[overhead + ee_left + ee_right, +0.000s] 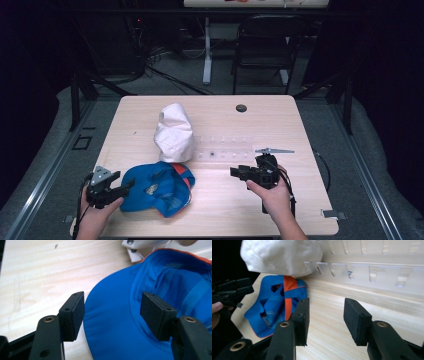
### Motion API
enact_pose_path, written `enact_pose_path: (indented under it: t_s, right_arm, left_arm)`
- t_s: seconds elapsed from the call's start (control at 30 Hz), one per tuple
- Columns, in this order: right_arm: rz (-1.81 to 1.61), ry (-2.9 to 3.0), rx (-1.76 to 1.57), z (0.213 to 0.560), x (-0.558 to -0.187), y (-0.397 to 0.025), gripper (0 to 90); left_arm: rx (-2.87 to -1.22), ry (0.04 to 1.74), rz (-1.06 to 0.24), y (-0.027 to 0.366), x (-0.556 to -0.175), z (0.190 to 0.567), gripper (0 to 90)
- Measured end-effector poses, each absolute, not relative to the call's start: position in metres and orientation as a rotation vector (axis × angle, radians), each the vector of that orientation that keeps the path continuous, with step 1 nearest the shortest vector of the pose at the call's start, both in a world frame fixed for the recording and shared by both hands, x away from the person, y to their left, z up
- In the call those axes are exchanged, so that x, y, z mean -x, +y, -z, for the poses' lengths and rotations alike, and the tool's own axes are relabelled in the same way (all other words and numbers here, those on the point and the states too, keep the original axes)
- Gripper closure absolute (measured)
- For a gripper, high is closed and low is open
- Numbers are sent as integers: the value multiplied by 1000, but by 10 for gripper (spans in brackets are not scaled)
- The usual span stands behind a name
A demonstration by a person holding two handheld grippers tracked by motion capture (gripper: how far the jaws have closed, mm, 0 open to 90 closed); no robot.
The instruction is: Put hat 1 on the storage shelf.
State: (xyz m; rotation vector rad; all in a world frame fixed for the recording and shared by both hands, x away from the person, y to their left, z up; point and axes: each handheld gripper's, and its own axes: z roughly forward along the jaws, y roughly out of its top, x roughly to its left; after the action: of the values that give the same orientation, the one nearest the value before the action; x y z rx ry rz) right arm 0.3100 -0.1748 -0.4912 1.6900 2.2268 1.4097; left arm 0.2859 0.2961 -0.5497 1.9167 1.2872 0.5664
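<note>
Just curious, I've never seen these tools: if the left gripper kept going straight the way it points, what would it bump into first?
The blue cap. The left gripper is open with the cap's brim right between and ahead of its jaws, so it would likely meet the brim at once.

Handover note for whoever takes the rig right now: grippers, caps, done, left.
Left gripper: open, jaws either side of the blue cap's brim, not closed on it.
Right gripper: open, holding nothing, over bare table right of the blue cap.
White cap: sits at the left end of the clear peg rack.
Blue cap: upside down at the table's front, beside the rack.
Left, probably: grip the blue cap's brim and lift it to the rack.
</note>
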Motion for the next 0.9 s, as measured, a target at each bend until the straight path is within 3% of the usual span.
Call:
enact_pose_path:
  t_s: [0.9]
  right_arm:
    - [-1668,2162,-1806,527,-300,-180,378]
  left_arm:
    - [-1982,1318,-485,292,-298,577,313]
